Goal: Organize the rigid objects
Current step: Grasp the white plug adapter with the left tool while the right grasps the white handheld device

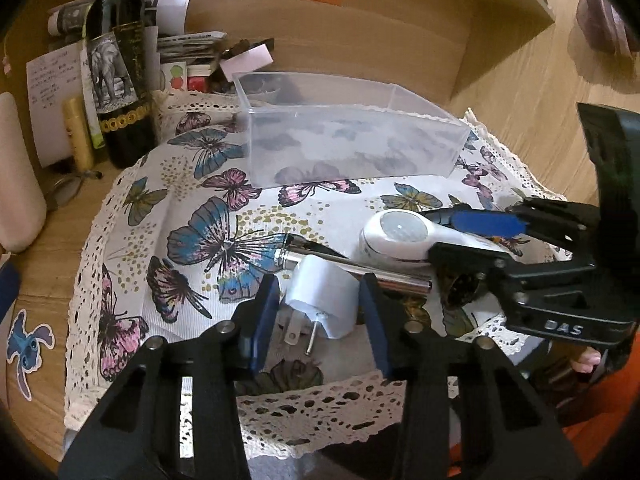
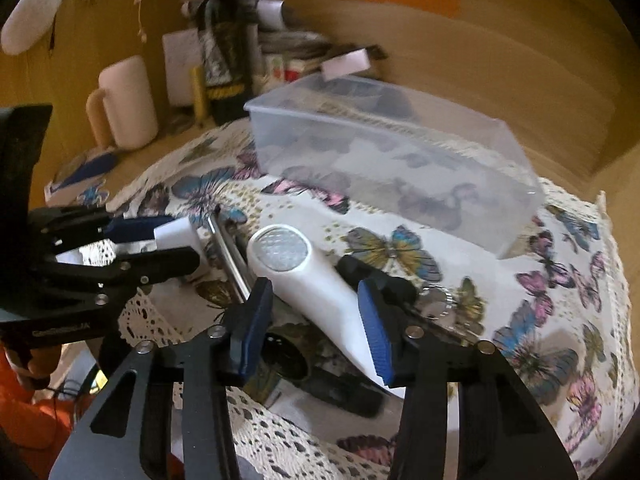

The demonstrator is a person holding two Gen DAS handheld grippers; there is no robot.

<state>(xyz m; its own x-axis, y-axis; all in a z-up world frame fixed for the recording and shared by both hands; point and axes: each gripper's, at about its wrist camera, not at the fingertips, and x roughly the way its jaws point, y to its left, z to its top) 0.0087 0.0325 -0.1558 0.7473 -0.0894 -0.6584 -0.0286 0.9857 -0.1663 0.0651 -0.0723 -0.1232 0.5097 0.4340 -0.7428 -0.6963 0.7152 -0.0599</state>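
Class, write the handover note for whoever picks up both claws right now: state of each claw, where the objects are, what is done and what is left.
Left claw: jaws straddle the white plug adapter on the butterfly cloth; no firm squeeze visible.
Right claw: jaws either side of the white handheld sensor light; right pad looks against it, left pad apart.
Silver pen-like tube lies between the two items, partly under them.
Clear plastic bin stands behind them with nothing inside.
Done: nothing binned.
Left: finish both grips, lift, place in the bin, then the tube and the small dark items near the light.
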